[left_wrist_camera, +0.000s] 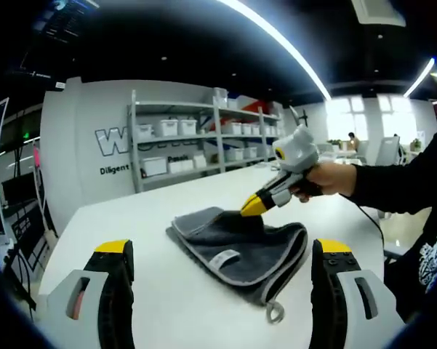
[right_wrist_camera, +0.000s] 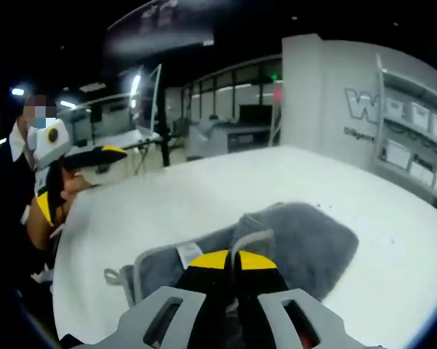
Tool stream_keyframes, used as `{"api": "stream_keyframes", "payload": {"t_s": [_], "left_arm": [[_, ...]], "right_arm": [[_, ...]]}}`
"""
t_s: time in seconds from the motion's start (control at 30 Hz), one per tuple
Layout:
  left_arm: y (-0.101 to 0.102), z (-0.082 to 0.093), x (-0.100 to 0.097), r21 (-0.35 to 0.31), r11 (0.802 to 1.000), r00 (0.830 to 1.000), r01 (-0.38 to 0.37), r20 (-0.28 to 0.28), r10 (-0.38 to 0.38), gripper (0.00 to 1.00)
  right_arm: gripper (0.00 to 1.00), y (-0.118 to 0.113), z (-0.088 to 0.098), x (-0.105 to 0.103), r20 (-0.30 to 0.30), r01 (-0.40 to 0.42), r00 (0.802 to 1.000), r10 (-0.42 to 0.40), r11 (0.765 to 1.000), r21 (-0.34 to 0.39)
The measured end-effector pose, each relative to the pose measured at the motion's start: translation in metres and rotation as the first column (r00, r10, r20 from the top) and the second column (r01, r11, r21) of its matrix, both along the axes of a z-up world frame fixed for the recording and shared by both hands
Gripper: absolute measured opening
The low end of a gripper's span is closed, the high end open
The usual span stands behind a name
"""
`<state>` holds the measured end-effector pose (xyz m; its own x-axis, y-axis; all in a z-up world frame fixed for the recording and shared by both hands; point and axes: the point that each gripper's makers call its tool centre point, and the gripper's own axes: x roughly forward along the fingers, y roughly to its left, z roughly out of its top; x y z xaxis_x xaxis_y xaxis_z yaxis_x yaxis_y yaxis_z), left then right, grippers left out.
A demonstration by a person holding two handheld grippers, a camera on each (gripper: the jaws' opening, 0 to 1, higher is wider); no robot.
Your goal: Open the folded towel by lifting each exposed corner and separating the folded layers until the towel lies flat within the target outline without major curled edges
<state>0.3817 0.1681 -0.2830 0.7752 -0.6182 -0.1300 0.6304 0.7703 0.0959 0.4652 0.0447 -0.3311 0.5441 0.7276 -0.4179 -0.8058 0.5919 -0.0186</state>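
Two layers may be lifted together: the towel [left_wrist_camera: 240, 243] is pinched mid-counter [left_wrist_camera: 131, 218] by the right gripper [left_wrist_camera: 251, 206]; the left gripper [left_wrist_camera: 222, 273] is held wide.

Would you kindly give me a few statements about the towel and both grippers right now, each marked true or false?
1. The right gripper is shut on the gray towel. True.
2. The towel lies fully unfolded and flat. False: it is folded in layers.
3. The left gripper is open, off the towel. True.
4. The towel lies on a green mat. False: it lies on a white table.
5. A hanging loop sits at one towel corner. True.
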Motion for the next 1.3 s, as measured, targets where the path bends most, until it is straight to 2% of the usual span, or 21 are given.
{"api": "stream_keyframes", "payload": {"t_s": [0.13, 0.23, 0.47, 0.63, 0.73, 0.97, 1.13, 1.23, 1.3], "left_arm": [[0.0, 0.001, -0.002, -0.002, 1.0, 1.0, 0.0, 0.003, 0.0, 1.0], [-0.001, -0.002, -0.003, -0.001, 1.0, 1.0, 0.002, -0.002, -0.002, 1.0], [-0.001, -0.007, -0.007, -0.004, 1.0, 1.0, 0.004, -0.014, -0.004, 1.0], [-0.001, -0.009, -0.009, -0.004, 1.0, 1.0, 0.004, -0.017, -0.004, 1.0], [-0.001, -0.009, -0.009, -0.007, 1.0, 1.0, 0.005, -0.018, -0.005, 1.0], [-0.002, -0.011, -0.009, -0.007, 1.0, 1.0, 0.009, -0.024, -0.009, 1.0], [-0.003, -0.012, -0.01, -0.01, 1.0, 1.0, 0.011, -0.027, -0.011, 1.0], [-0.004, -0.013, -0.01, -0.011, 1.0, 1.0, 0.013, -0.028, -0.013, 1.0], [-0.003, -0.014, -0.011, -0.011, 1.0, 0.999, 0.014, -0.029, -0.014, 1.0]], "right_arm": [[0.0, 0.02, 0.0, -0.021, 0.005, -0.076, 0.997, 0.076, 0.997, -0.009], [0.0, 0.036, -0.008, -0.041, -0.018, -0.139, 0.99, 0.138, 0.99, -0.022], [0.0, 0.054, -0.03, -0.064, -0.041, -0.198, 0.98, 0.195, 0.978, -0.066], [0.0, 0.059, -0.041, -0.066, -0.053, -0.204, 0.978, 0.199, 0.975, -0.091], [0.05, 0.064, -0.039, -0.066, -0.053, -0.21, 0.977, 0.206, 0.974, -0.084], [0.09, 0.07, -0.037, -0.067, -0.05, -0.234, 0.972, 0.231, 0.968, -0.085], [0.16, 0.071, -0.053, -0.065, -0.066, -0.24, 0.97, 0.233, 0.962, -0.128], [0.13, 0.067, -0.052, -0.057, -0.002, -0.212, 0.977, 0.215, 0.961, -0.177], [0.14, 0.065, -0.051, -0.055, 0.016, -0.2, 0.978, 0.207, 0.96, -0.198]]}}
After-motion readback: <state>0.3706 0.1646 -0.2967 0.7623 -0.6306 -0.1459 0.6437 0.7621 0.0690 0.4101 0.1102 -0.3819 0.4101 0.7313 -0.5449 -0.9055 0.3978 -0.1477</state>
